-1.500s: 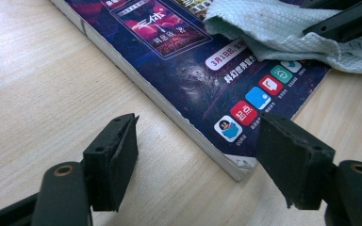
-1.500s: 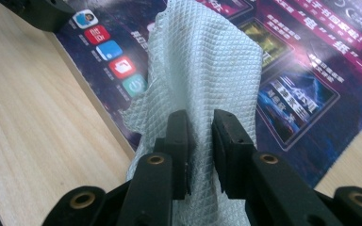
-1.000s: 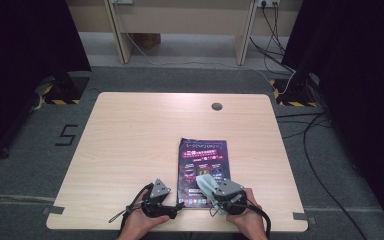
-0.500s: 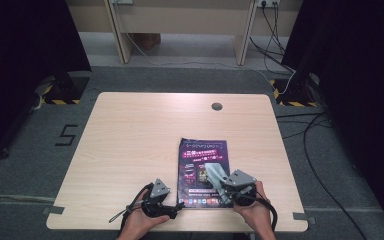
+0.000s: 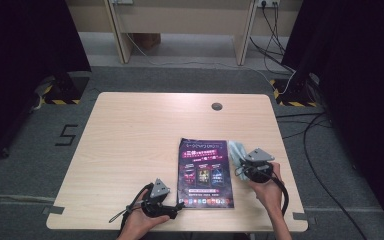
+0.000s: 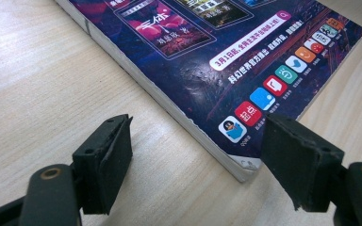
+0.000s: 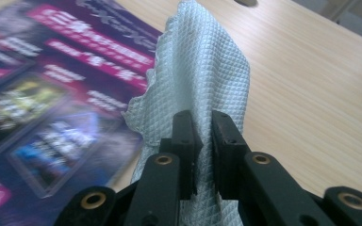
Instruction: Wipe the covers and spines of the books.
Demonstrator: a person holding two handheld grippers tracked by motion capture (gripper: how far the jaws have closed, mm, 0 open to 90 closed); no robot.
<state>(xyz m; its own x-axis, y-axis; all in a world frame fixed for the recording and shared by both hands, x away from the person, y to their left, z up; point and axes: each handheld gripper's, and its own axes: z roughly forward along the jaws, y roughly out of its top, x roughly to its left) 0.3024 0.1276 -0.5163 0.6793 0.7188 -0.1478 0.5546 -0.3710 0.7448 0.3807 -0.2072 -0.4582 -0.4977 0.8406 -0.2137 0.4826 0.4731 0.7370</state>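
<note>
High view: magazine [image 5: 205, 172] laid flat on wooden table [image 5: 130, 140], left gripper [image 5: 172, 209] at its 7 o'clock corner, pale cloth [image 5: 236, 151] held by right gripper [image 5: 244, 167] at its 3 o'clock edge; left gripper view: jaws spread apart around the magazine's [image 6: 226, 56] corner, nothing gripped; right gripper view: jaws clamped on the quilted cloth [image 7: 202, 70], raised over the magazine's [image 7: 52, 94] edge.

The bench [image 5: 130, 140] lies bare across its left and far parts. A magazine [image 5: 205, 172] lies flat right of centre near the front; a small cable hole [image 5: 217, 106] sits far back.
</note>
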